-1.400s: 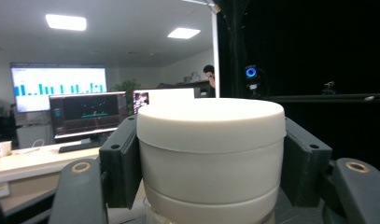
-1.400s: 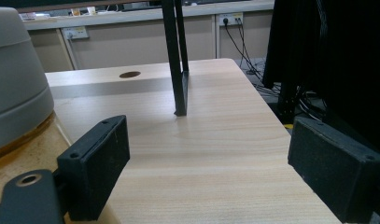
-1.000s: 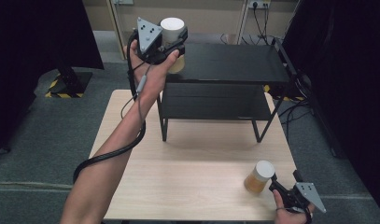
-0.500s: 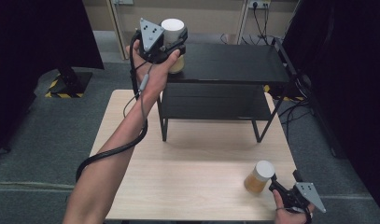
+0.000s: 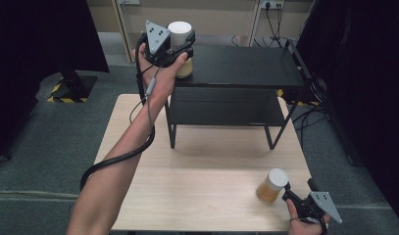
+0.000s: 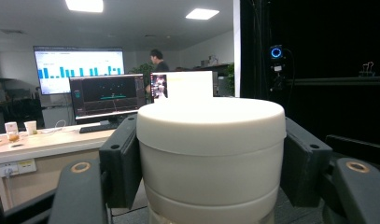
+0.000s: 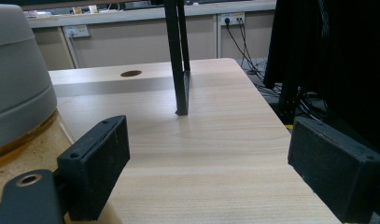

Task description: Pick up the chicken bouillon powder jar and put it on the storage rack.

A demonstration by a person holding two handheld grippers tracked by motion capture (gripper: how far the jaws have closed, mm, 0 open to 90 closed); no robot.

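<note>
A jar with a white lid point(image 6: 211, 135) and amber contents sits between the jaws of my left gripper point(image 5: 180, 43), which is shut on it just below the lid. I hold it at the left end of the black shelf's top board point(image 5: 241, 66); whether it rests on the board I cannot tell. A second, similar jar point(image 5: 271, 186) stands on the wooden table point(image 5: 207, 166) near the front right corner. My right gripper point(image 5: 288, 193) is open just to the right of it. In the right gripper view this jar point(image 7: 15, 93) is outside the left jaw, with nothing between the jaws.
The black two-level shelf stands at the back of the table, with its lower board point(image 5: 221, 105) bare and a thin leg point(image 7: 180, 56) ahead of my right gripper. The left gripper's cable point(image 5: 113, 159) hangs along the forearm. Beyond the shelf, a desk with monitors point(image 6: 106, 95).
</note>
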